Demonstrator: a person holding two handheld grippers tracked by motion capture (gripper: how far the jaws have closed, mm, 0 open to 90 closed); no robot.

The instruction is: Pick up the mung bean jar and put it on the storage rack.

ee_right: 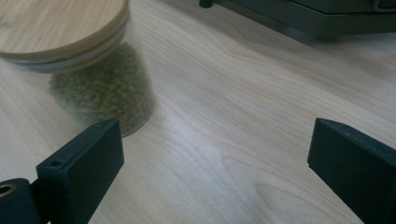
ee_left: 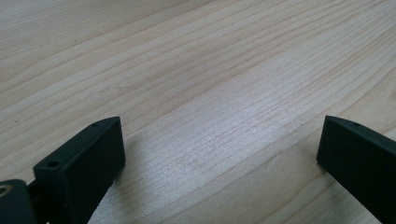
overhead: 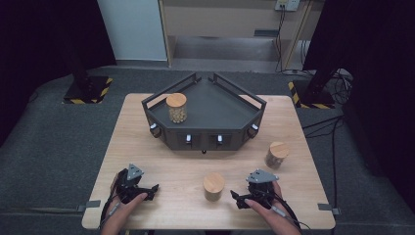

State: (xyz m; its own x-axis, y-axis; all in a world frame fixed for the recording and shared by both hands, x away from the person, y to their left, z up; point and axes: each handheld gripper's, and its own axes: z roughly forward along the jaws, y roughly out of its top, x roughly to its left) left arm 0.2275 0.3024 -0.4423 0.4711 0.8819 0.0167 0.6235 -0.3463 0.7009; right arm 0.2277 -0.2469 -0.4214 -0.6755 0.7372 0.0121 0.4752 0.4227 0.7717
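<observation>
1. While the left gripper (overhead: 152, 188) rests low over the near left part of the wooden table (overhead: 147, 147), its jaws stand wide apart with bare wood between them in the left gripper view. It has hold of nothing.
2. On the far half of the table sits a dark angular tray (overhead: 235, 105). One lidded jar (overhead: 176, 107) with pale contents stands upright in the tray's left corner.
3. Near the front edge, between the two grippers, stands the jar of green beans (overhead: 214, 187). It is upright on the wood, apart from the tray and just left of the right gripper.
4. In the right gripper view this jar (ee_right: 102, 88) shows a clear wall filled with small green grains under a flat wooden lid (ee_right: 56, 23). Judging by that, it is stiff, smooth and probably slippery, breakable if knocked over, and moderately heavy for its size.
5. Its long axis runs straight up, lid on top. The best hold looks to be across the round wall below the lid, pads on opposite sides, since the lid may only sit loosely.
6. The right gripper (overhead: 238, 198) has its jaws spread wide with nothing between them. The jar lies beyond the left-hand jaw in the right gripper view, not between the pads.
7. Farther right, another lidded jar (overhead: 276, 155) stands upright near the table's right edge.
</observation>
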